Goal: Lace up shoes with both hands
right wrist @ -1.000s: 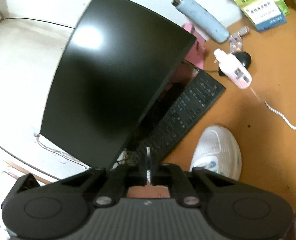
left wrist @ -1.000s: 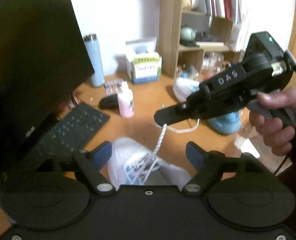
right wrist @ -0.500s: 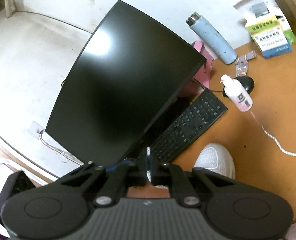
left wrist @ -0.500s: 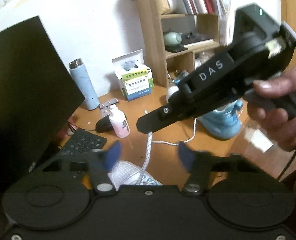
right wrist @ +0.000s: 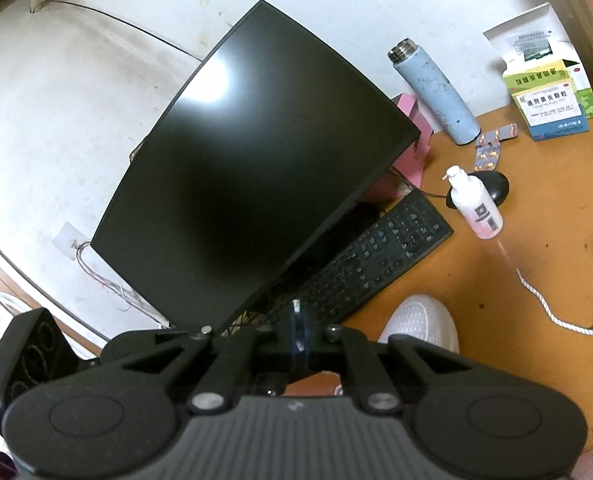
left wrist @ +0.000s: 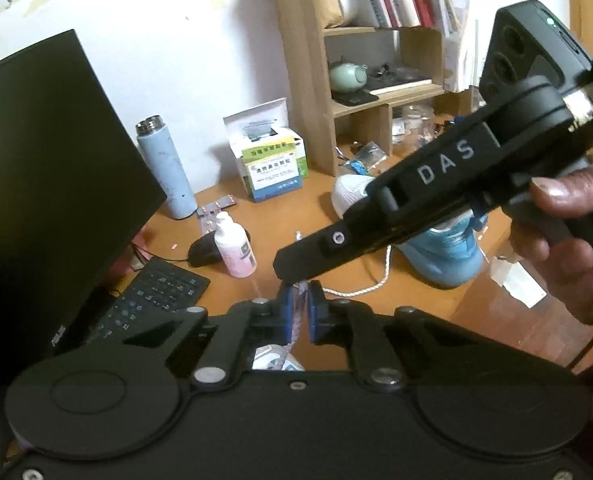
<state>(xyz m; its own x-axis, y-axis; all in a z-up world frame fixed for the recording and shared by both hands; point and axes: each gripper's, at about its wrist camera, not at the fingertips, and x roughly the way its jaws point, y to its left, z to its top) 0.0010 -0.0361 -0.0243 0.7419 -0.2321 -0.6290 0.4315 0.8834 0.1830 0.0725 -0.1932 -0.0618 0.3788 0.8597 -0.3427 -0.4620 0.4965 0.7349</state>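
Left hand-held gripper (left wrist: 299, 307) just closed, clamped on white shoelace (left wrist: 299, 312), right hand-held gripper (right wrist: 297, 326) pinching the lace tip, white sneaker (right wrist: 420, 322) on orange surface (right wrist: 516, 264)

The left gripper (left wrist: 298, 312) hides most of the near white shoe (left wrist: 274, 360). The blue shoe (left wrist: 444, 256) sits partly behind the right gripper (left wrist: 292, 268). Lace eyelets seem unreadable.

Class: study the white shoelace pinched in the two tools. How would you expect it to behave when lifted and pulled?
The shoelace looks braided and thin, so probably floppy: its loose length lies in curves on the desk. It likely weighs almost nothing. Being soft, it might slip unless the left tool pinches firmly.
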